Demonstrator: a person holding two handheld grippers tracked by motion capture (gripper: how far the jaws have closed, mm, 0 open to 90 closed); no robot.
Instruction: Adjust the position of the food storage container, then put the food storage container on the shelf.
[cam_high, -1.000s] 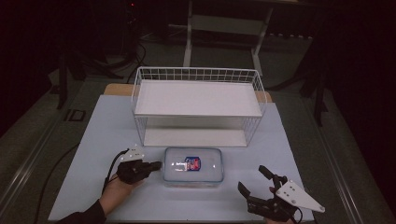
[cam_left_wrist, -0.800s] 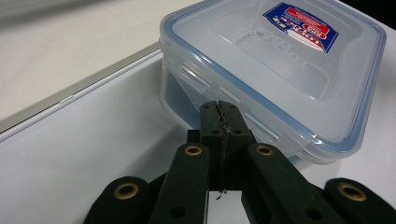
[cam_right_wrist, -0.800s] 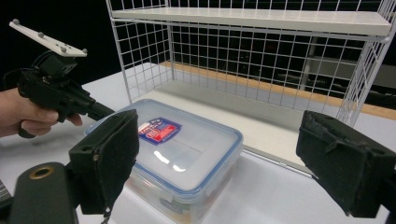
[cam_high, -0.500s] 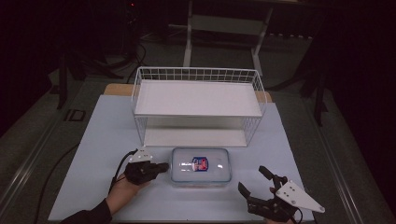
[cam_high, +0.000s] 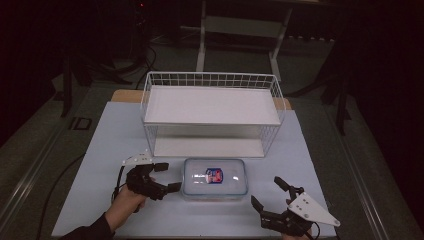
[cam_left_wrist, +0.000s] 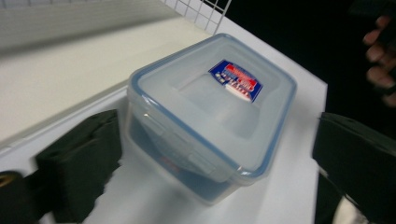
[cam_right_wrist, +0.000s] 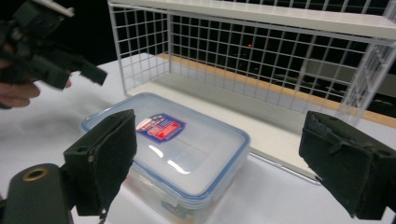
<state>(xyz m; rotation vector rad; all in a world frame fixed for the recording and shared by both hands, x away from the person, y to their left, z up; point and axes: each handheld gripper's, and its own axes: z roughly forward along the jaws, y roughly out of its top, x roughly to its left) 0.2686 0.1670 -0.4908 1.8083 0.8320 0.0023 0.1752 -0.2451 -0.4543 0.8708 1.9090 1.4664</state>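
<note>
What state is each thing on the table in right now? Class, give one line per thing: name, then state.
Plastic box: lid on, flat on the table in front of the rack.
Wire rack: upright, both shelves bare.
Left tool: open, beside the box's left end.
Right tool: open, apart from the box.

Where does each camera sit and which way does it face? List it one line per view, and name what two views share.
High view: above the person's side, looking forward and down at the table; both hands show.
Left gripper view: on the left gripper, facing the box between its open jaws.
Right gripper view: on the right gripper, facing the wire shelf.
All share the box.
</note>
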